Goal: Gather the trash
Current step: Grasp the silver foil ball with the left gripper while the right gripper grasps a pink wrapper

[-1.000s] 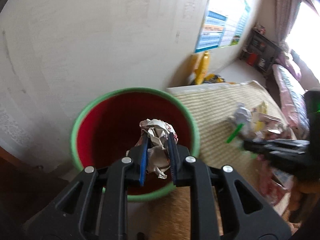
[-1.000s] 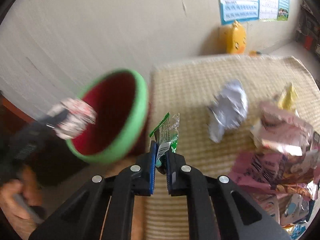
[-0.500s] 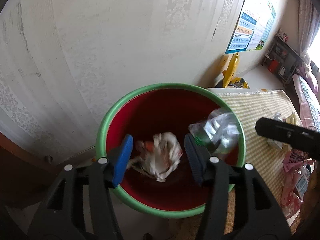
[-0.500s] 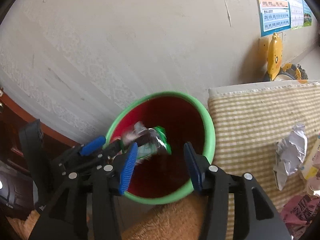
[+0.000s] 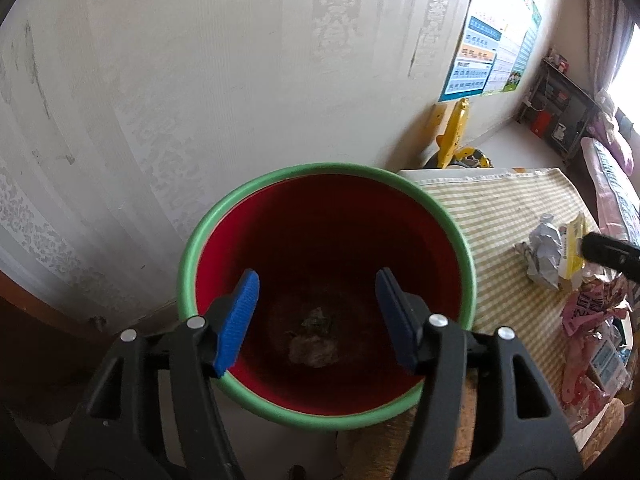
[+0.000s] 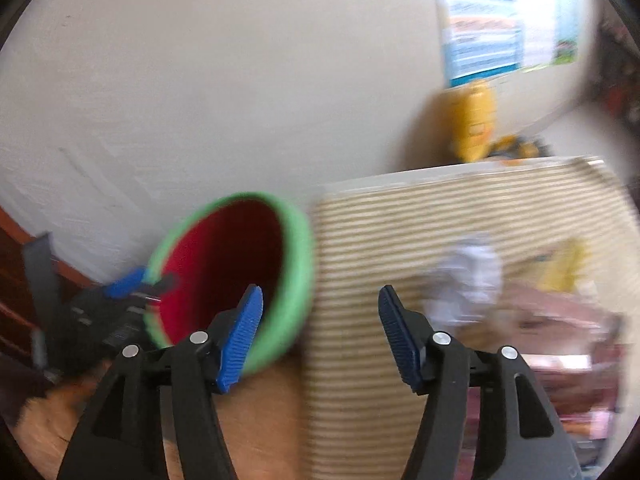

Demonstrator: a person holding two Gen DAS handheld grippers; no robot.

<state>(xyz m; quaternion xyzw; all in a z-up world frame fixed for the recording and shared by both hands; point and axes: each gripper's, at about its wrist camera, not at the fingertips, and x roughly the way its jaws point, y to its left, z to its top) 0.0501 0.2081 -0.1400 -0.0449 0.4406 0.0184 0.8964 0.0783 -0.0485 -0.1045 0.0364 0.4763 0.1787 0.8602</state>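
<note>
A red bin with a green rim (image 5: 468, 264) stands by the wall. My left gripper (image 5: 316, 316) hovers over its mouth, jaws opening, nothing between them. Crumpled trash (image 5: 314, 340) lies on the bin's dark bottom. In the blurred right wrist view my right gripper (image 6: 320, 332) is beside the bin (image 6: 296, 248), over the striped mat's (image 6: 420, 220) edge, jaws opening and empty. The left gripper (image 6: 132, 282) shows at the bin's far side. A crumpled silver wrapper (image 5: 540, 248) and a yellow packet (image 5: 572, 244) lie on the mat.
Pink and mixed wrappers (image 5: 592, 312) pile at the mat's right edge. A yellow toy (image 5: 456, 128) stands against the wall behind the bin, under a poster (image 5: 476, 64). Dark wooden furniture (image 6: 16, 280) stands left of the bin. Tan fur-like material (image 6: 248, 412) sits below the bin.
Both grippers opened and dropped their loads: the crumpled paper and the green wrapper fell into the bin. The right gripper then swung away from the bin mouth toward the mat.
</note>
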